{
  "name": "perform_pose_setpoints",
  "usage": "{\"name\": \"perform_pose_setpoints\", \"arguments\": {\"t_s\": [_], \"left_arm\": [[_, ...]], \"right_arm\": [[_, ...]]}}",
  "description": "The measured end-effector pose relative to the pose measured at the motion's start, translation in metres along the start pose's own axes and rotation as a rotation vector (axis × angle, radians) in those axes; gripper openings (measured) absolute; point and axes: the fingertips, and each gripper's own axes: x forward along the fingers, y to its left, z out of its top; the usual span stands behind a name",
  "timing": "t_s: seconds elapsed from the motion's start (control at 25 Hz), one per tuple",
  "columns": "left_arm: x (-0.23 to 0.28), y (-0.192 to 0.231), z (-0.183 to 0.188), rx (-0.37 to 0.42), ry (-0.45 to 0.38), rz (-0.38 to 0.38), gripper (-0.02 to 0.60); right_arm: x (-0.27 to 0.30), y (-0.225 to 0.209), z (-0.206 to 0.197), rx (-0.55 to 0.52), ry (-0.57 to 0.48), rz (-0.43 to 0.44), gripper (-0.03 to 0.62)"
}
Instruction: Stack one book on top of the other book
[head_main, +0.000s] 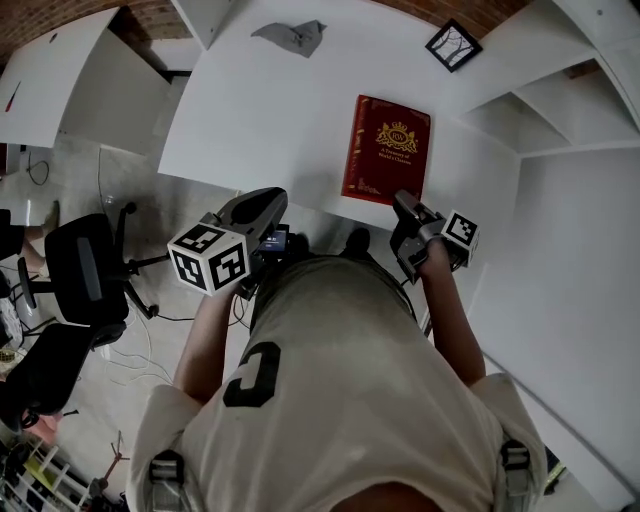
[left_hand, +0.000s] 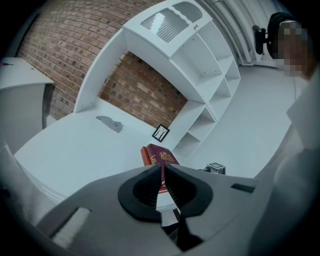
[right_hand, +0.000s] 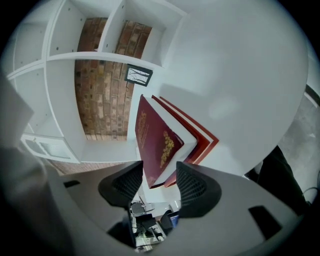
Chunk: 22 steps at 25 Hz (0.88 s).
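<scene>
Slippage looms: the right gripper, jaws spread round the near corner of the top book, could drag it askew off the lower book; the left gripper sits pressed together, empty.

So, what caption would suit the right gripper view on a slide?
Right gripper, jaws apart around the corner of a maroon book lying on a red book, white table.

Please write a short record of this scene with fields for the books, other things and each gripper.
books: dark red book lies on a red book, near the front edge of the table
other things: grey cloth and picture frame, farther back
left gripper: shut, empty
right gripper: open, jaws either side of the books' near corner, not pressing
</scene>
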Motion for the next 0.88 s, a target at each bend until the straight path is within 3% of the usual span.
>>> {"name": "perform_pose_setpoints", "arguments": {"t_s": [0.24, 0.4, 0.48, 0.6, 0.76, 0.88], "left_arm": [[-0.017, 0.014, 0.007, -0.003, -0.04, 0.039, 0.019], [-0.03, 0.02, 0.007, -0.009, -0.063, 0.054, 0.02], [-0.036, 0.021, 0.008, -0.012, -0.081, 0.055, 0.018], [-0.05, 0.023, 0.008, 0.0, -0.096, 0.059, 0.018], [-0.07, 0.026, 0.005, 0.016, -0.105, 0.073, 0.018], [-0.078, 0.024, 0.001, 0.018, -0.109, 0.074, 0.018]], "right_arm": [[-0.005, 0.016, -0.012, 0.01, -0.003, 0.041, 0.187], [-0.009, 0.05, -0.026, 0.107, 0.006, 0.232, 0.169], [-0.016, 0.07, -0.035, 0.12, 0.023, 0.325, 0.083], [-0.016, 0.1, -0.064, 0.044, 0.11, 0.445, 0.026], [-0.015, 0.16, -0.112, -0.072, 0.233, 0.627, 0.014], [-0.024, 0.204, -0.149, -0.23, 0.32, 0.734, 0.012]]}}
